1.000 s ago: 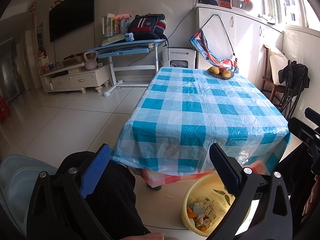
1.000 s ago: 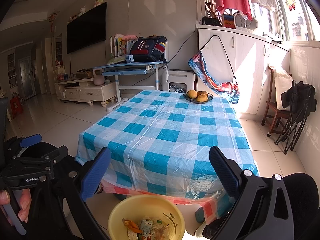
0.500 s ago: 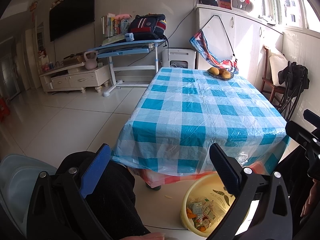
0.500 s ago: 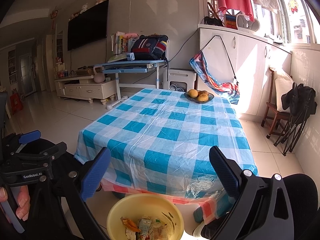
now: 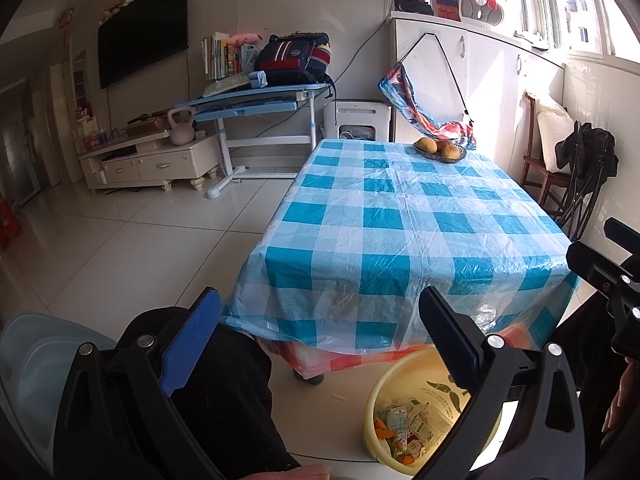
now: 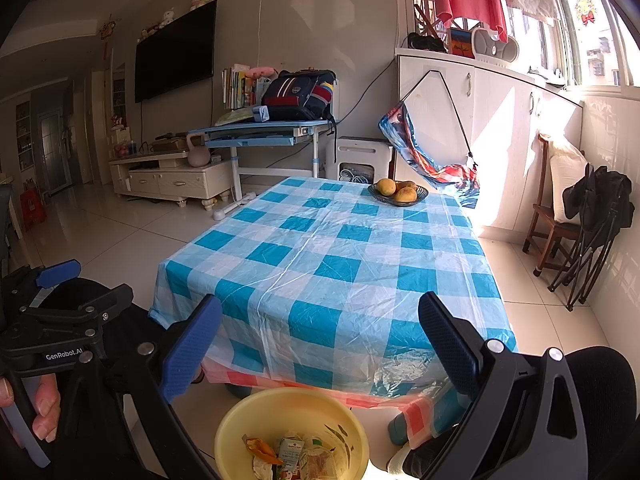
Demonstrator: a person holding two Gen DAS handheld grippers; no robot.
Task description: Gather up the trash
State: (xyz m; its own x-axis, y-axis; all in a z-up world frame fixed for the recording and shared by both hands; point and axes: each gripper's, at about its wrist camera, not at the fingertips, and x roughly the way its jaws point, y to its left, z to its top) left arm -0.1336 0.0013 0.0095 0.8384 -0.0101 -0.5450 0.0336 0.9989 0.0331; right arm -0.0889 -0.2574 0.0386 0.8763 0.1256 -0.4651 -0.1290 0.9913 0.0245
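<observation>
Against one second ago: almost no shift in the left wrist view, and a slight lift and pull-back in the right wrist view. Reads as a pause after a drop-off, not a new reach.

Left gripper [image 5: 318,296]: jaws spread wide, nothing between them, poised above the near left corner of the table [image 5: 380,220]. Open tiled floor [image 5: 120,248] to the left, free for travel. Directly below: a leg in black [image 5: 224,380], to be cleared on any downward move.

Table top: bare of litter as far as visible. Carries only the fruit bowl [image 5: 440,148] at the far right corner; not trash, to be left alone.

Under the near table edge: yellow basin [image 6: 280,396] on the floor, holding the collected trash [image 6: 296,456] of cartons, wrappers and peel. Overhanging cloth close above the rim; limited headroom there. Just left of the basin, a small pale scrap [image 5: 339,397], nature unclear, possibly the last item.

Right gripper [image 6: 318,300]: jaws likewise apart and empty, above the basin. Office chair [image 6: 600,392] tight on the right.
</observation>
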